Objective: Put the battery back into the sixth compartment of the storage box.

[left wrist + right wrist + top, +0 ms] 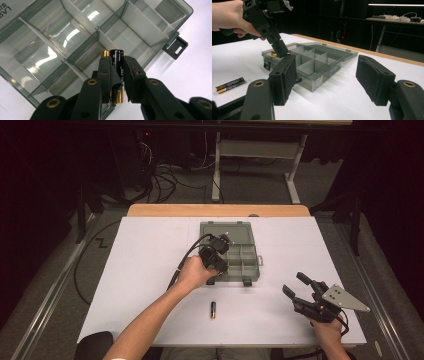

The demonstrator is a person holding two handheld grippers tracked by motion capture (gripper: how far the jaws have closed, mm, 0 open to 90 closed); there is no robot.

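Batteries are what I am handling: my left tongs (117, 75) are clamping a black cylindrical battery with gold ends (117, 72), its length running along the jaws, and I am holding it over the near-left corner of the open smoky-grey clear plastic compartment box (248, 266) in the middle of the white table (145, 265). In the right gripper view those tongs are pointing steeply down, the battery just above a compartment. My right tongs (292, 285) are hovering wide apart with nothing between them, near the table's right front. A second black and gold battery (212, 310) is lying on the table, just in front of the box.
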